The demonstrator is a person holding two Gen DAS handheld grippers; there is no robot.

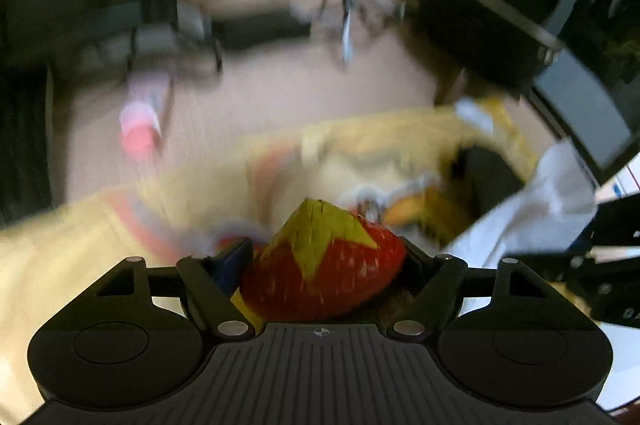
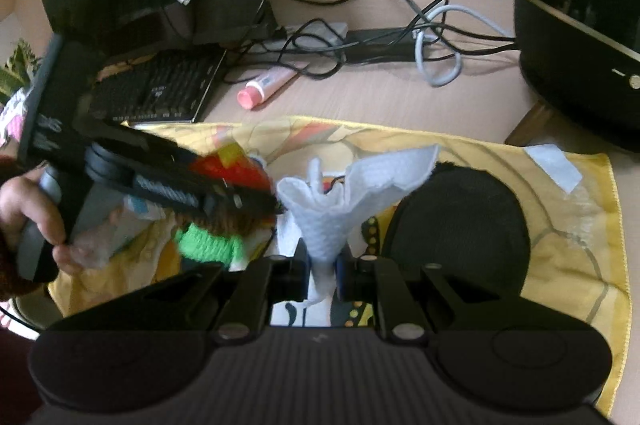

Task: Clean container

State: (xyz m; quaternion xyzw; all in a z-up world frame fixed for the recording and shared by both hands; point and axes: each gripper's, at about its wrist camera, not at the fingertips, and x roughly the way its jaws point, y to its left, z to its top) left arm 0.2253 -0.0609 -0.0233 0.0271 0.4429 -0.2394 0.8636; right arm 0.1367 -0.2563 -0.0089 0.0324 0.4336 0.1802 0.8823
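Red strawberry-shaped container w/ yellow-green top sits gripped between left gripper pads, above yellow cloth. Right gripper, angled down, pinches crumpled white wipe.

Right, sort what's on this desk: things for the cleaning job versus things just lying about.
For the job:
- strawberry-shaped container, gripped in the left gripper
- white wipe, pinched in the right gripper
- yellow cloth underneath

Lying about:
- pink tube
- keyboard
- tangled cables
- black round pad
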